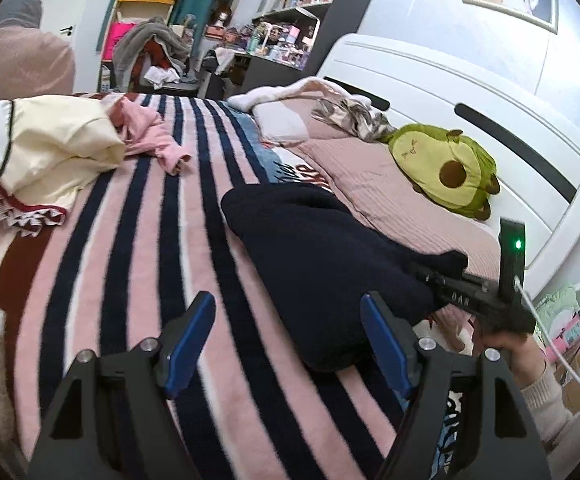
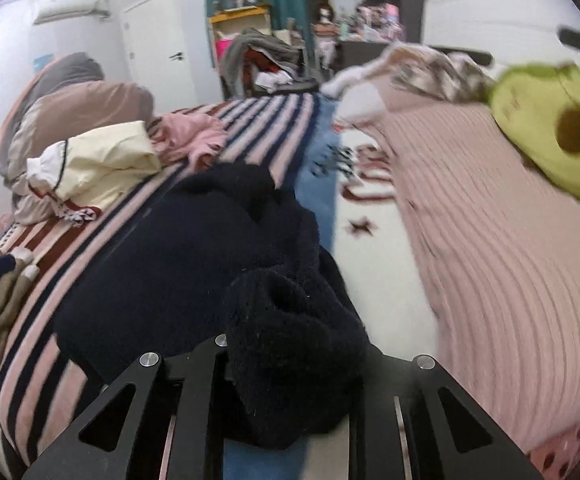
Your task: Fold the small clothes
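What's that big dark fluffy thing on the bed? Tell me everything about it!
It is a navy garment, thick and fuzzy like fleece or knit, so dark it looks nearly black. It lies crumpled, not yet folded, on the pink and navy striped blanket. The right gripper is shut on one bunched end, lifting it slightly. The left gripper is open beside it, one blue finger at its edge.

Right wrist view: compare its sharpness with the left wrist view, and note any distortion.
Right wrist view: motion-smeared, the avocado plush and pink quilt streaked, the navy garment in the right gripper somewhat crisper. Left wrist view: mostly sharp, the left gripper crisp, mild blur on the striped blanket. Both: fisheye bending, dark corners.
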A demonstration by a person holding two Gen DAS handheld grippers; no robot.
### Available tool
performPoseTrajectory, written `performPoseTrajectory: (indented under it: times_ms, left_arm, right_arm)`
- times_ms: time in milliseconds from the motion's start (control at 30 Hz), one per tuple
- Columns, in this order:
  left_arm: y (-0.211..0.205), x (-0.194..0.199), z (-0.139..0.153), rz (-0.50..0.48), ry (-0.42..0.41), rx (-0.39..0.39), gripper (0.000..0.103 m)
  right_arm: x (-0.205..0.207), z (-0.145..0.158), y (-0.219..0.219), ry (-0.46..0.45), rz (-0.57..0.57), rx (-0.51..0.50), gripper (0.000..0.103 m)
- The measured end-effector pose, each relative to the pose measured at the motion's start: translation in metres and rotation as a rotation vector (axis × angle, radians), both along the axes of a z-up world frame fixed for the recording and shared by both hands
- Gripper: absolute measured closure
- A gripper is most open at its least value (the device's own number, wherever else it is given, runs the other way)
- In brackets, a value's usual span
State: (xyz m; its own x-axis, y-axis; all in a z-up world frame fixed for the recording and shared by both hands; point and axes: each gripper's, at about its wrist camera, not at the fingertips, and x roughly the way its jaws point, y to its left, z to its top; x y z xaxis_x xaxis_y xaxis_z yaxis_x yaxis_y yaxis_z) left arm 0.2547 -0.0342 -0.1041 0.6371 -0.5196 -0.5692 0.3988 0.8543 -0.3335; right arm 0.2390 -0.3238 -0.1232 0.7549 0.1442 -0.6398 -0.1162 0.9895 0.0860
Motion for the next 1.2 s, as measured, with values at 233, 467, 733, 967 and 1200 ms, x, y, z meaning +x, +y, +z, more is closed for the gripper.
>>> performPoseTrajectory:
  times_ms: [233, 467, 733, 967, 1200]
  left_arm:
    - [-0.032, 0.02, -0.015, -0.034, 0.059, 0.011, 0.032]
    - [-0.041, 0.029, -0.021, -0.069, 0.072, 0.029, 0.032]
    - [-0.033, 0.039, -0.024, -0.076, 0.077, -0.004, 0.032]
    - [-0.03, 0.058, -0.02, -0.084, 0.064, 0.004, 0.032]
    - [-0.035, 0.081, -0.047, -0.126, 0.141, -0.06, 0.032]
  right_arm:
    - [0.0, -0.03, -0.024, 0.082, -0.016, 0.078, 0.082]
    - [0.003, 0.005, -0.038, 0.054, 0.005, 0.006, 0.044]
    - [0.046, 0.088, -0.046, 0.017, 0.185, 0.083, 0.042]
    - [0.123, 0.047, -0.003, 0.212, 0.324, 0.105, 0.051]
    - [0.152, 0.013, 0.012, 0.308, 0.393, 0.138, 0.056]
